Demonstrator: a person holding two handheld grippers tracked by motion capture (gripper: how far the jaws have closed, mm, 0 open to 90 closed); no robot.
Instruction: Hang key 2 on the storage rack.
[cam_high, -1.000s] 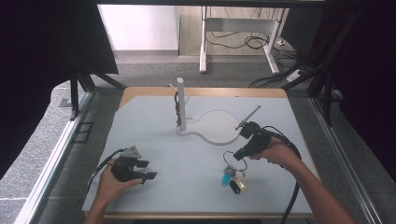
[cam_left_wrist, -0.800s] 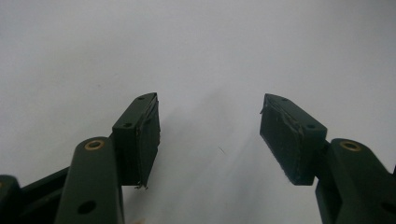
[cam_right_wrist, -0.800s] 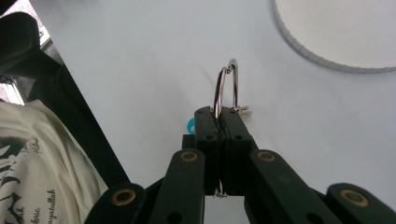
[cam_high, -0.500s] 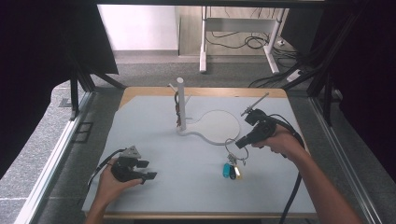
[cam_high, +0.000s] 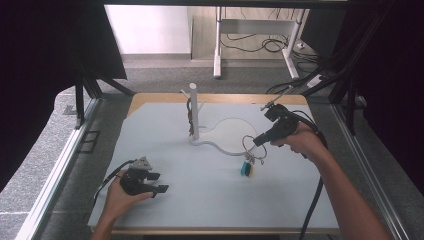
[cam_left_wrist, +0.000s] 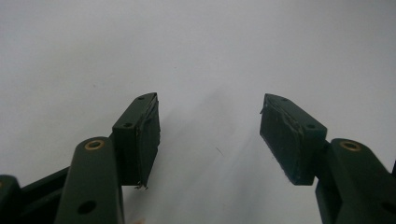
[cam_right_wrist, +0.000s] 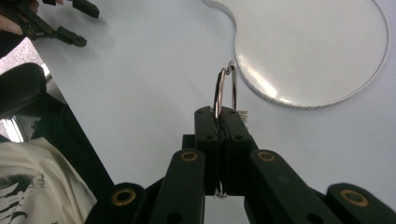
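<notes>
The right gripper (cam_high: 256, 141) has its jaws pinched tight on a metal key ring (cam_right_wrist: 225, 88), which stands up thin and edge-on out of the closed pads in the right gripper view. From above, the ring (cam_high: 249, 145) hangs at the tip of that gripper, lifted off the table, with a small bunch of tags (cam_high: 246, 168), one teal and one yellow, dangling below it over the pale grey mat (cam_high: 200, 200). Just beyond it, toward the far side, lies the round white base plate (cam_high: 227, 134) of a white stand, whose post (cam_high: 194, 111) rises to the left of the ring. Well apart, at the near left of the mat, the left gripper (cam_high: 156, 182) rests in the person's hand, its jaws spread wide and nothing between them (cam_left_wrist: 210, 135).
</notes>
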